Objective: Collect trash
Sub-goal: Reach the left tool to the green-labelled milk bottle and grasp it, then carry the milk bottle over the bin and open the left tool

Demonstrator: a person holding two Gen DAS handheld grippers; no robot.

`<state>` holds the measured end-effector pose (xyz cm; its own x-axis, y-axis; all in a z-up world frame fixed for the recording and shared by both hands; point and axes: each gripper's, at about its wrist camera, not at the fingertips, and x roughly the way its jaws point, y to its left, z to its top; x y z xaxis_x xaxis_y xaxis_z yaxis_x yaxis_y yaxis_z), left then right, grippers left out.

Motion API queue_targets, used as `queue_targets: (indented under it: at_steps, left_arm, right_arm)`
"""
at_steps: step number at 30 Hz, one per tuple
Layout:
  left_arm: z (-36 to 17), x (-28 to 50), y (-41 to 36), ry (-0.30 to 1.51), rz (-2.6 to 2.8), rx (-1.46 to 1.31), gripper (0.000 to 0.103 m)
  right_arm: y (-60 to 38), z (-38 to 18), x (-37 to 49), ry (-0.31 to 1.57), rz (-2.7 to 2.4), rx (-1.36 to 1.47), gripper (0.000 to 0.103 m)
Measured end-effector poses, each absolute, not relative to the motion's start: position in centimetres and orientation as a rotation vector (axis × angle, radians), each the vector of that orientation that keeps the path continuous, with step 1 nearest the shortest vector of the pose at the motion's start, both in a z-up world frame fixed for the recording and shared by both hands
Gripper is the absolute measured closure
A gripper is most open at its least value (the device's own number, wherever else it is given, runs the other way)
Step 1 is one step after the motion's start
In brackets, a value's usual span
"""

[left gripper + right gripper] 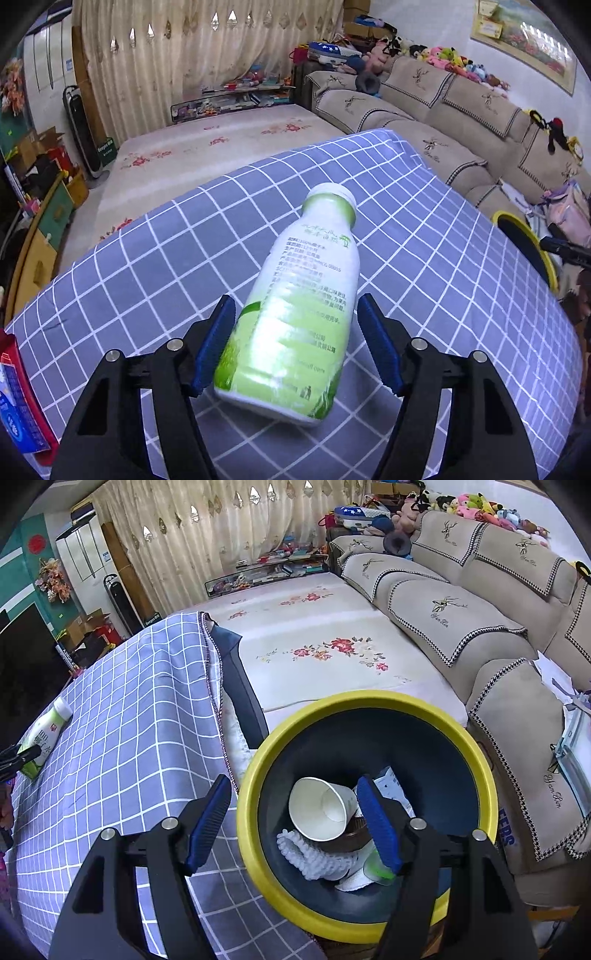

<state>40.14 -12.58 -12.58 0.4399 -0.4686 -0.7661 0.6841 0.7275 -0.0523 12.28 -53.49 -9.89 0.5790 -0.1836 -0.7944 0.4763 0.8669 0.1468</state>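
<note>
A: What do you count on the checked cloth?

B: I see one bottle [295, 306] and one red-and-blue carton [20, 402].

A: And the bin?

B: I count one yellow-rimmed bin [255, 775] holding one paper cup [321, 808] and one white knit rag [314, 856].

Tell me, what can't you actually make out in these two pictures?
- Left wrist view: whether the left hand-held gripper pads touch the white-and-green plastic bottle; a gap seems to show on its right side.
- Left wrist view: the bottle's small print, blurred.
- Right wrist view: items under the white paper cup in the yellow-rimmed dark bin, hidden by the right hand-held gripper.
</note>
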Motion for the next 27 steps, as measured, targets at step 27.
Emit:
queue_targets:
  at_steps: [27]
  left_arm:
    - [-4.9,23.3,-15.7,0.699,-0.631,0.28,0.051]
  right_arm:
    - [-54.1,-8.2,7.3,0.81,-0.349,0.389,0.036]
